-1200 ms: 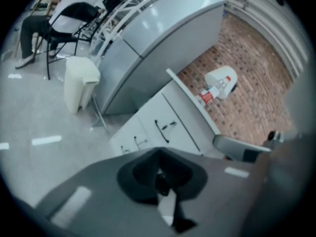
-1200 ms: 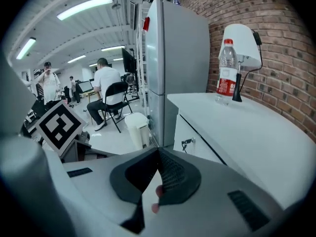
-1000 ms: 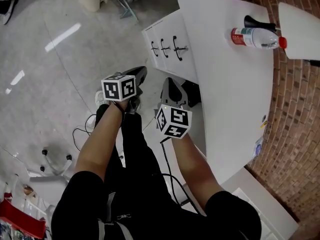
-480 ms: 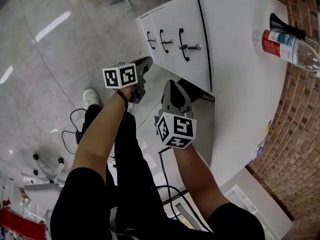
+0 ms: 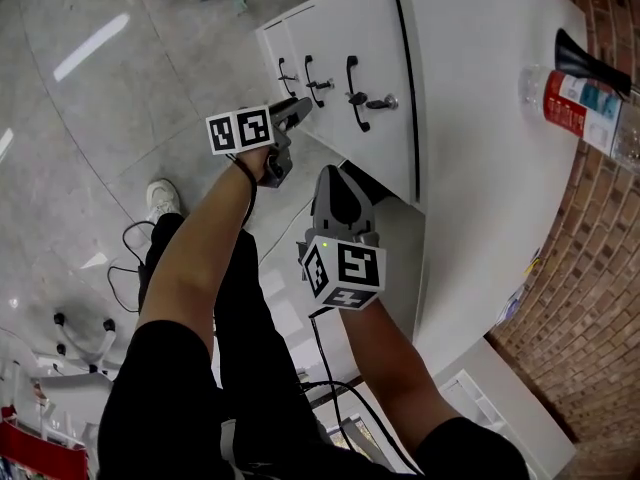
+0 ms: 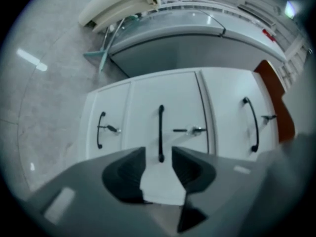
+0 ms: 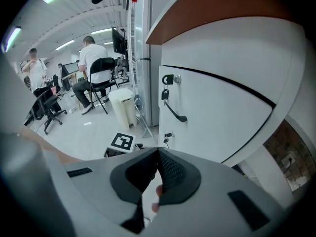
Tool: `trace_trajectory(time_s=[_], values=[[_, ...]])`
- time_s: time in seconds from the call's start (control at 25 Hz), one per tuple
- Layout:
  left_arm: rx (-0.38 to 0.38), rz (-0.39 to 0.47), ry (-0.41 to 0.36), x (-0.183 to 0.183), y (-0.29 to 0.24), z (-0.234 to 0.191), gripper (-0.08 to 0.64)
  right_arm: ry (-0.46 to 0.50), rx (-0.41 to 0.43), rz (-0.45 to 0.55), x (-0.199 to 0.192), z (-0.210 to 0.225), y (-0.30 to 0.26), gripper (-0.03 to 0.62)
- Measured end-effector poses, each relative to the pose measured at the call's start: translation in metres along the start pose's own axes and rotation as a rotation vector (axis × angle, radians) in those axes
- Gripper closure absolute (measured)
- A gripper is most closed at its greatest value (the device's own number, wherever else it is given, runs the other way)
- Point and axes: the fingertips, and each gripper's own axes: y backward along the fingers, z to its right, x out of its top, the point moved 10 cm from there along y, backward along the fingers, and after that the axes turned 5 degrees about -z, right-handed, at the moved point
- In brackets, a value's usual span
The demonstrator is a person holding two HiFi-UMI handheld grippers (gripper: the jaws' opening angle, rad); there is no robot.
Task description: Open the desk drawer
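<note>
Grey tiled floor (image 5: 70,148) fills the left; white desk drawer unit (image 5: 390,48) sits upper centre, its black bar handles (image 5: 351,93) running top-to-bottom. Left gripper (image 6: 159,154) jaws have just spread wide, empty, before the middle handle (image 6: 161,132); right gripper (image 7: 158,154) is pinched together.

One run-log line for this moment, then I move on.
stage: approach | left gripper: fingers have just been opening, nothing between them, aimed at middle drawer handle | right gripper: shut, empty | drawers: all closed

Head view steeply overhead, gripper views facing drawers (image 6: 148,98)
</note>
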Motion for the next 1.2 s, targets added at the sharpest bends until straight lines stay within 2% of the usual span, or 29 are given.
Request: trace_trajectory(time_s=[0.16,0.28,0.4,0.48,0.52,0.56,0.8,1.2], values=[[-0.003,-0.036,-0.011,-0.001,-0.02,-0.005,0.4,-0.007,-0.001,-0.013,0.001,0.005,-0.009,0.594],[-0.012,-0.01,0.031,0.004,-0.028,-0.01,0.4,-0.003,0.007,-0.014,0.002,0.007,-0.014,0.594],[-0.006,-0.01,0.032,0.008,-0.033,-0.011,0.408,-0.009,0.007,-0.026,0.0,0.01,-0.016,0.594],[-0.027,-0.025,0.014,0.011,-0.035,-0.01,0.433,-0.02,0.011,-0.043,-0.003,0.012,-0.017,0.594],[-0.048,-0.033,0.002,0.012,-0.035,-0.008,0.474,-0.027,0.013,-0.052,-0.004,0.012,-0.017,0.594],[-0.065,-0.04,-0.009,0.013,-0.036,-0.005,0.545,-0.033,0.014,-0.06,-0.006,0.013,-0.017,0.594],[-0.093,-0.063,-0.031,0.012,-0.035,-0.004,0.545,-0.036,0.02,-0.082,-0.013,0.01,-0.013,0.594],[-0.099,-0.052,-0.01,0.009,-0.015,-0.008,0.546,-0.039,0.02,-0.08,-0.017,0.006,-0.009,0.594]])
